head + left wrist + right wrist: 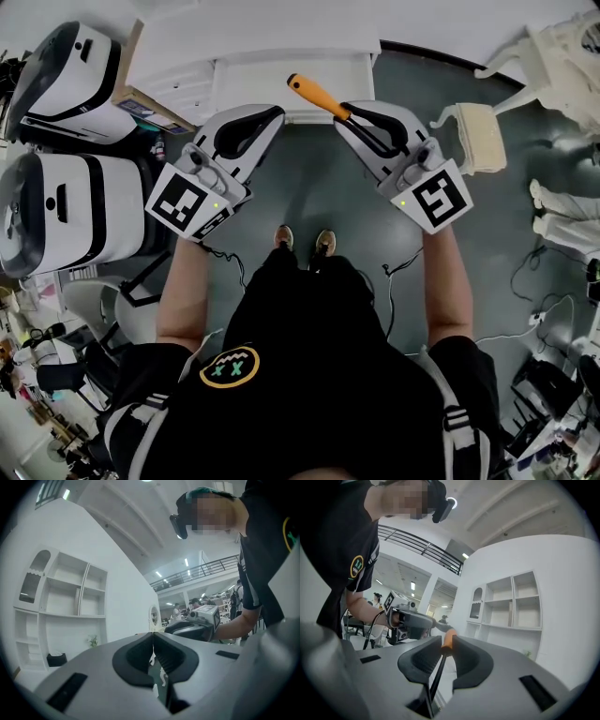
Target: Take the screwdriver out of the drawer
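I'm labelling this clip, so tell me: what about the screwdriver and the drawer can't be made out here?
- Screwdriver tip: head view and right gripper view, buried in the right gripper, whose fingers clamp the shaft.
- Drawer interior: head view, washed-out white, front edge behind both grippers.
- Left gripper, fingers shut: its view shows neither thing.

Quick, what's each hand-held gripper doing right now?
Left hand-held gripper: closed, nothing between its jaws.
Right hand-held gripper: closed on the screwdriver, just below its orange handle.
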A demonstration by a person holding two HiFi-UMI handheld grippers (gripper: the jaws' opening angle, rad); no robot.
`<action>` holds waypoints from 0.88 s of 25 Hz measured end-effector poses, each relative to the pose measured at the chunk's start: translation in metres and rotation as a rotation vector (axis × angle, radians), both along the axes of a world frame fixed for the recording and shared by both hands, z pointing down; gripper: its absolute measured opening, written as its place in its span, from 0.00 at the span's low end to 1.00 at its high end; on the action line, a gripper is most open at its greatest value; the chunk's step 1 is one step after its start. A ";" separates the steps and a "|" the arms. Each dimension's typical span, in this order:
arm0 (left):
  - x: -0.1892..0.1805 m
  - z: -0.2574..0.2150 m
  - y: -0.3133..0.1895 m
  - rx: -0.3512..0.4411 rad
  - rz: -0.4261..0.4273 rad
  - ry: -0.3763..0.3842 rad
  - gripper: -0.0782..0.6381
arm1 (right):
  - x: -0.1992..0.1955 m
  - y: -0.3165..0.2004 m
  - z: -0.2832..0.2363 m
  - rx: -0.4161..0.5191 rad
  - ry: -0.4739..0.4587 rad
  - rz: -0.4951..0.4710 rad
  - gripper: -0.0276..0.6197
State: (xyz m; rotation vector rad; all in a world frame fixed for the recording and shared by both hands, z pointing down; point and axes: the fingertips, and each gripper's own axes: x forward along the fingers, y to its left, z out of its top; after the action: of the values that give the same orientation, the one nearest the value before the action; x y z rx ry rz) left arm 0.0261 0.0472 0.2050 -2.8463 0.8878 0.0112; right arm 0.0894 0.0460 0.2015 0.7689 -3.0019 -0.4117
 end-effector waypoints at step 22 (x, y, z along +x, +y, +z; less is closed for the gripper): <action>-0.049 0.007 0.012 -0.031 0.031 0.030 0.14 | -0.033 0.013 0.013 -0.031 -0.007 0.083 0.19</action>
State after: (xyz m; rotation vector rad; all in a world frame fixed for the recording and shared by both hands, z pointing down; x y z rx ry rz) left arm -0.0229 0.0593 0.2124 -2.8960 0.8571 0.0448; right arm 0.0568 0.0589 0.2147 0.8902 -2.9625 -0.3604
